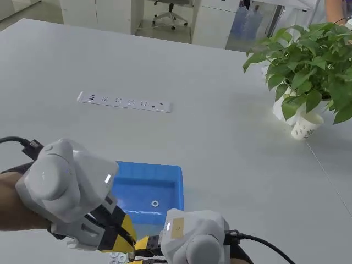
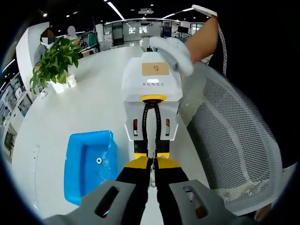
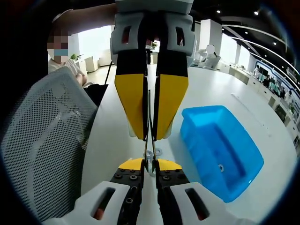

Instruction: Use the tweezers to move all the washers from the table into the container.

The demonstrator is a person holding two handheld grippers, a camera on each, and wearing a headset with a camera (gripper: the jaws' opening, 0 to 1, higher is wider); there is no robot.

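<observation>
At the near edge of the table (image 1: 220, 110), the left gripper (image 3: 150, 135) and the right gripper (image 3: 149, 167) meet tip to tip. Each has its jaws closed on the tweezers (image 3: 149, 149), which run between them. At least 2 washers (image 3: 158, 151) lie on the table beneath the tool, near the blue container (image 3: 206, 124). 1 washer (image 3: 221, 167) lies on the container floor. Risk 1: with 2 clamps on 1 thin tool, a misaligned pull can twist or drop the tweezers. Risk 2: the tweezer tips can flick a flat washer toward the table edge instead of pinching it. Risk 3: a loosely pinched washer can fall short of the container wall.
</observation>
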